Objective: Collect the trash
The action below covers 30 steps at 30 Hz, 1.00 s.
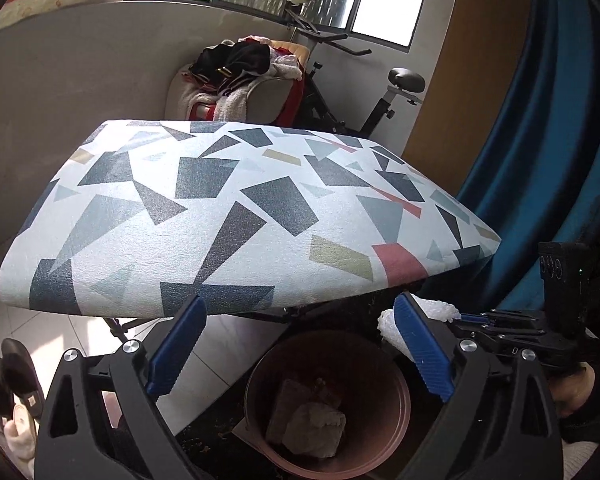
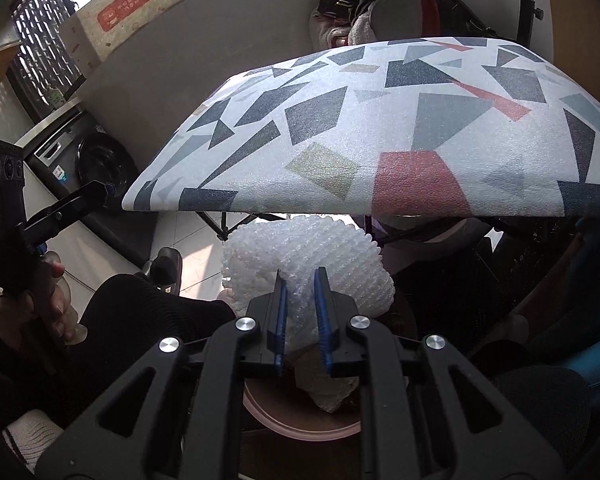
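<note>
My right gripper [image 2: 302,280] is shut on a crumpled white bubble wrap sheet [image 2: 340,256] and holds it just above a pink trash bin [image 2: 300,426]. In the left wrist view the same bubble wrap [image 1: 392,330] shows beside my right gripper [image 1: 460,322], over the bin [image 1: 396,432], which holds crumpled paper trash [image 1: 314,426]. My left gripper [image 1: 300,328] is open and empty, above the bin's near left side. It also shows at the left edge of the right wrist view [image 2: 96,194].
A table with a geometric patterned cover [image 1: 228,208] stands just beyond the bin, its edge overhanging it. A chair piled with clothes [image 1: 244,76] and an exercise bike [image 1: 380,104] stand behind. Blue curtain [image 1: 540,140] at right. Shoes [image 1: 12,376] lie on the tiled floor at left.
</note>
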Available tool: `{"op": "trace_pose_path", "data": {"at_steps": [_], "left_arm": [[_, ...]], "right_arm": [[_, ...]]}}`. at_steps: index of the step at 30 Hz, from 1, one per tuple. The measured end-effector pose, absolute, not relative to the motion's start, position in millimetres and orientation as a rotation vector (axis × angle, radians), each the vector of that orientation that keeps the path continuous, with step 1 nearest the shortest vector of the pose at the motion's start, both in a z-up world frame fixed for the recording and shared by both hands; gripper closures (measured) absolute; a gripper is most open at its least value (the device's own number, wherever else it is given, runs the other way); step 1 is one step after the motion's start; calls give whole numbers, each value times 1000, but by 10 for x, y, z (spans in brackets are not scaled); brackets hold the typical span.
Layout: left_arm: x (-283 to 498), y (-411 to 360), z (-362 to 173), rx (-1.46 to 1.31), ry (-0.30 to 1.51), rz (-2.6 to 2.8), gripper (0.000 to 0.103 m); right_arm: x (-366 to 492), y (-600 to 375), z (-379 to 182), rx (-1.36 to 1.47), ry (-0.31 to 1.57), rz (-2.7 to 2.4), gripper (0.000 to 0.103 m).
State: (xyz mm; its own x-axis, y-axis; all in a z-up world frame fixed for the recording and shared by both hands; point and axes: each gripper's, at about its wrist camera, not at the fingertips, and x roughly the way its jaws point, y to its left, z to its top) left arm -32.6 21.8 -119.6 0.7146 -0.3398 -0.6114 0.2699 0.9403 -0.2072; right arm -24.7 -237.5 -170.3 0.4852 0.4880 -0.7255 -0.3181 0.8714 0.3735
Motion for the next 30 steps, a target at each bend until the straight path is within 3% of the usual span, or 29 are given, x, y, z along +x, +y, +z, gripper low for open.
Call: {"op": "trace_pose_path", "data": {"at_steps": [10, 12, 18, 24, 30], "left_arm": [[-318, 194, -1266, -105, 715, -337, 8], [-320, 194, -1273, -109, 717, -340, 8], [-326, 185, -1272, -101, 717, -331, 8], [-295, 179, -1162, -65, 695, -281, 7], [-256, 168, -776, 2, 601, -201, 6]], "right_arm": [[-205, -2384, -1804, 200, 993, 470, 76], [-196, -2387, -1820, 199, 1003, 459, 55], [-193, -2415, -1803, 188, 992, 414, 11], [-78, -2521, -1660, 178, 975, 342, 6], [55, -2639, -1172, 98, 845, 278, 6]]}}
